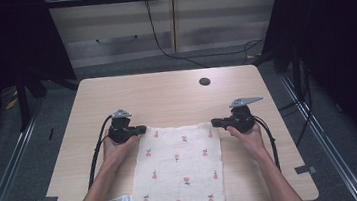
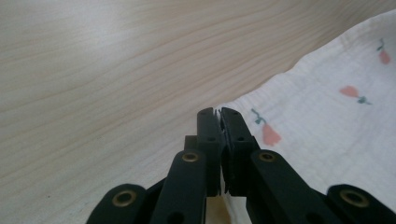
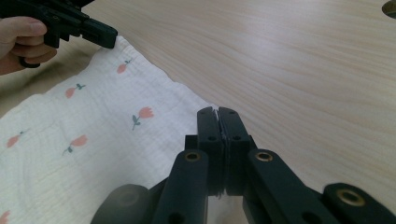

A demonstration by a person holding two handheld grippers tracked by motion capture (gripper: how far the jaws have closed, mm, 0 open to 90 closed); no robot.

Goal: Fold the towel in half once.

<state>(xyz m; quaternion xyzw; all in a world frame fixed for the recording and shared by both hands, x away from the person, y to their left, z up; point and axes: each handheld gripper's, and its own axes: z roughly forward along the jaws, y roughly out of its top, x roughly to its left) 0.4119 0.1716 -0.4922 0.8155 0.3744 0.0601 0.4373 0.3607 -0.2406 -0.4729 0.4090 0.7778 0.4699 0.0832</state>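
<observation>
Crinkled white muslin cloth (image 1: 178, 166) with small pink flowers lies flat on the near half of our pale woodgrain table (image 1: 166, 94).
We have the left gripper (image 2: 218, 113) and right gripper (image 3: 217, 113) each clamped on a far corner; we'd lift both evenly, keeping the soft edge taut, to fold cleanly.

One cloth (image 1: 181, 165), one table (image 1: 165, 89), two grippers: left gripper (image 1: 144, 129), right gripper (image 1: 213, 123).
</observation>
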